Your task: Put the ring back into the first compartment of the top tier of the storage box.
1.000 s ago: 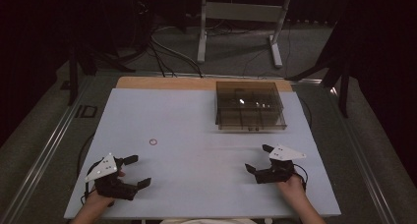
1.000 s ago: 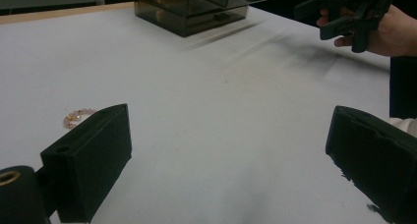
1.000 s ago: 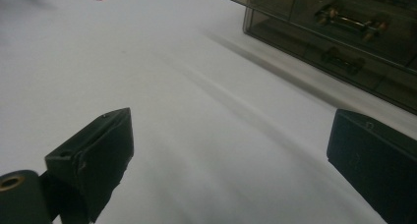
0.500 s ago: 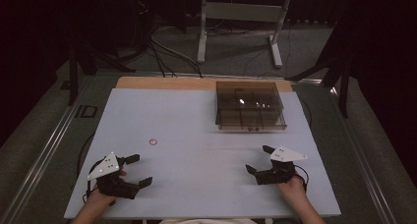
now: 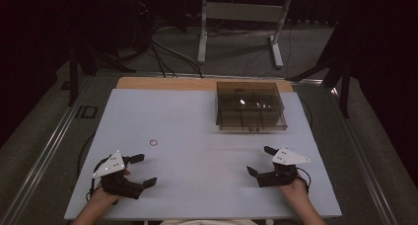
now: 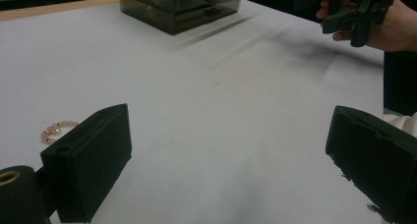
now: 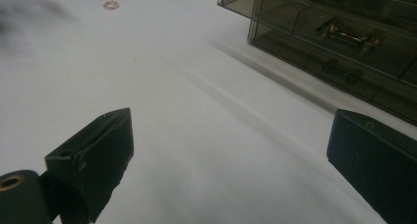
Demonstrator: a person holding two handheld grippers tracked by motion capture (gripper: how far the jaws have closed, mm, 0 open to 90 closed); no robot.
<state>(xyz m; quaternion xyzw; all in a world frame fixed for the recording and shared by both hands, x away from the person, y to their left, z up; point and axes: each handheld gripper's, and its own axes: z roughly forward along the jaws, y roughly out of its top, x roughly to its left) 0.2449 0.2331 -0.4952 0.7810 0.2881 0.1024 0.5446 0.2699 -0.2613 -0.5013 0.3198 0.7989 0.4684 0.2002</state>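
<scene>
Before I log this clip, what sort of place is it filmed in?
Probably a lab or recording studio rather than a home: a white table standing in a dark room, loose cables and a metal stand on the floor behind it, and handheld claws, left and right, both open.

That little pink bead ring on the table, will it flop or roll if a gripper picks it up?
The bead bracelet looks like strung beads, so it probably droops rather than staying stiff. It lies flat, so it seems unlikely to roll. Being small and thin, it's probably light and may slip from wide jaws.

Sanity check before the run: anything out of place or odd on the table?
Nothing damaged or spilled. Only the small pink beaded bracelet lies loose on the white table, apart from the closed smoked drawer box. Left gripper and right gripper rest open, empty.
</scene>
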